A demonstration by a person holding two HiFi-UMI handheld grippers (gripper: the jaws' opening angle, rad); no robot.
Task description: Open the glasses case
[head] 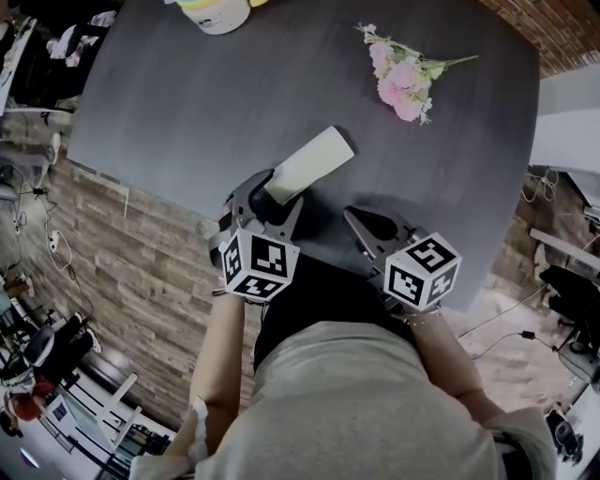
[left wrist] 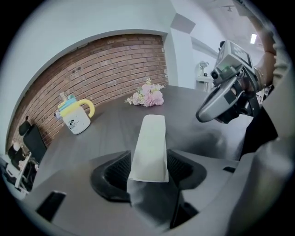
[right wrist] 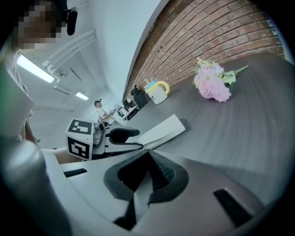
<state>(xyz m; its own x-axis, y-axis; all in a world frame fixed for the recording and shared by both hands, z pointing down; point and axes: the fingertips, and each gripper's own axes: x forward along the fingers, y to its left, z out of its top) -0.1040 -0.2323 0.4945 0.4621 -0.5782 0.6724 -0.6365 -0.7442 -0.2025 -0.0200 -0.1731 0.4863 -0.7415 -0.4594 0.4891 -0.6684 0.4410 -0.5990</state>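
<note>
Left gripper (left wrist: 147, 171) jaws grasp near end of white glasses case (left wrist: 150, 143); right gripper (right wrist: 148, 174) jaws clenched together, empty, just beside.

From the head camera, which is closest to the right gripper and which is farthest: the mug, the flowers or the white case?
1. Glasses case, just left of the right gripper, held by the left gripper.
2. Pink flowers, farther up the table, right side.
3. Mug, far edge, left.

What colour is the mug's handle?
Yellow: the white mug's curved handle, best in left gripper view.
</note>
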